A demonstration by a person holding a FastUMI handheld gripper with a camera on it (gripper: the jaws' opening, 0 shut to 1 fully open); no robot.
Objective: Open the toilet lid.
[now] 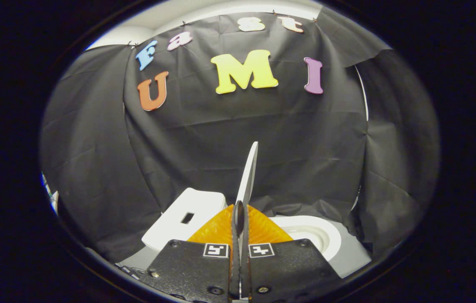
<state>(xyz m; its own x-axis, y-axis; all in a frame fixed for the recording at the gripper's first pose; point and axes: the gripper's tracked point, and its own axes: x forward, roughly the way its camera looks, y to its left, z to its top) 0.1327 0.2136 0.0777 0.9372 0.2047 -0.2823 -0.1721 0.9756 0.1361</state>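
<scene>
At the left, just beyond the fingers, stands the white boxy plastic toilet tank [187, 216] with a small dark rectangular slot in its face. Next comes the thin white plastic toilet lid [249, 172], seen edge-on and raised nearly upright, rising from between the fingers against the black cloth wall [204, 130]. The gripper [240, 219] is closed on the lid's lower edge, both fingers pressed against it with no gap showing. To the right lies the white oval toilet bowl [316, 233], uncovered, on a pale grey surface [349, 256].

The lift looks almost complete. The next move probably calls for tipping the lid slightly further toward the tank until it rests, then parting the fingers and backing away.
</scene>
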